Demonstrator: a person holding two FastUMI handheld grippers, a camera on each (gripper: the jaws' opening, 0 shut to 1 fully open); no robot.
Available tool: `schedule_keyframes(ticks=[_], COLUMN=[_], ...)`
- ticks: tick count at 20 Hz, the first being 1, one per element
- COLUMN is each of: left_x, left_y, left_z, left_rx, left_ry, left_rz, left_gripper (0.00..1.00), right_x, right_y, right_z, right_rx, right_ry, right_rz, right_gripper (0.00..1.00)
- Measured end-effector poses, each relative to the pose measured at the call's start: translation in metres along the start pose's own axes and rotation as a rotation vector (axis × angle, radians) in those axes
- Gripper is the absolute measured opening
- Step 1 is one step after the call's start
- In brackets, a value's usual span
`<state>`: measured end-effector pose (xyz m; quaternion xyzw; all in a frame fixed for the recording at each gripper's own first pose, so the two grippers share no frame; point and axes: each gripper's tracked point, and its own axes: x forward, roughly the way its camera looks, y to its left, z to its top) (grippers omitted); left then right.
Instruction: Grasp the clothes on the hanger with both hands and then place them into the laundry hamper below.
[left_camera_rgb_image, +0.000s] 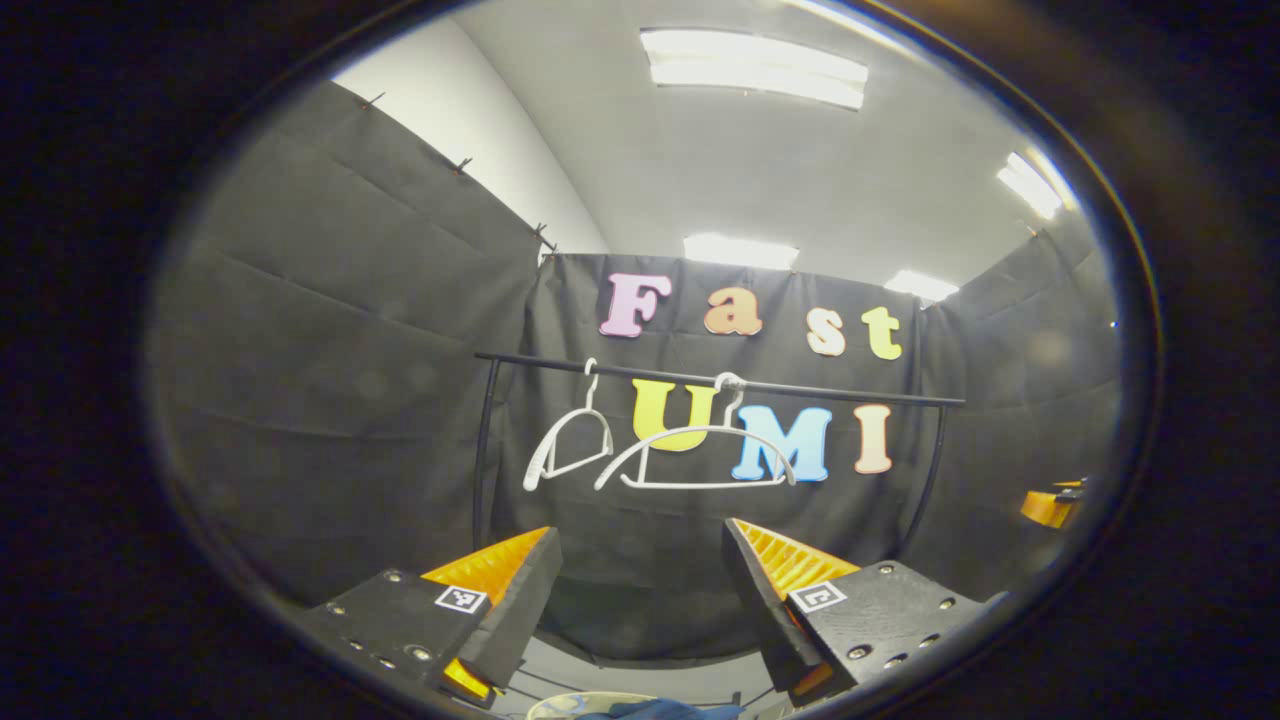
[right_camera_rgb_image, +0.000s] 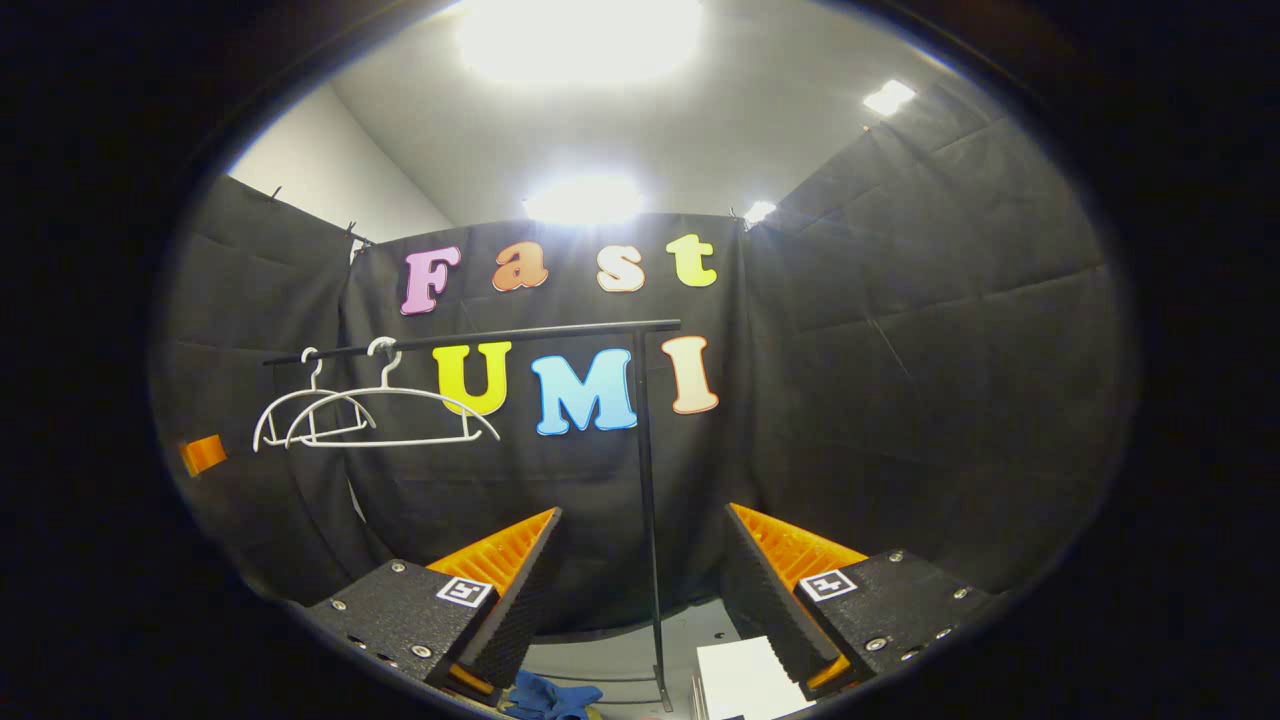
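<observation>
The black clothes rail (left_camera_rgb_image: 720, 385) spans the booth in front of the dark cloth wall, its bar carried on thin upright posts; in the right gripper view the rail (right_camera_rgb_image: 480, 338) runs from the left to a post that drops to the grey floor (right_camera_rgb_image: 620, 655).

Two white hangers hang from the bar, both bare. In the left gripper view the larger hanger (left_camera_rgb_image: 695, 450) faces the camera near the middle of the bar, and the second hanger (left_camera_rgb_image: 565, 440) hangs to its left, turned edge-on. In the right gripper view the pair overlap at the left end of the bar (right_camera_rgb_image: 385, 415).

The left claw (left_camera_rgb_image: 640, 590) is spread wide with nothing between its fingers, pointing up toward the rail. The right claw (right_camera_rgb_image: 640, 585) is likewise spread and holds nothing.

The blue clothes (left_camera_rgb_image: 655, 710) lie low at the bottom edge of the left gripper view, just behind a pale curved rim (left_camera_rgb_image: 575, 703) that may be the laundry hamper. In the right gripper view the blue clothes (right_camera_rgb_image: 550, 697) lie bunched below the rail, beside a white flat object (right_camera_rgb_image: 745, 680).
</observation>
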<state>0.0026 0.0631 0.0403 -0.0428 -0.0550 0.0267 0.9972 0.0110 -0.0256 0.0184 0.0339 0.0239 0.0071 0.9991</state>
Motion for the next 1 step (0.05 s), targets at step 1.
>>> schedule_keyframes(ticks=[1], left_x=[0.0028], left_y=[0.0007], left_z=[-0.0011], left_rx=[0.002], left_ry=[0.001], left_rz=[-0.003], left_gripper=[0.92], right_x=[0.0002], right_y=[0.0024], right_z=[0.0012], right_rx=[0.004], right_ry=[-0.002], right_rz=[0.000], right_gripper=[0.91])
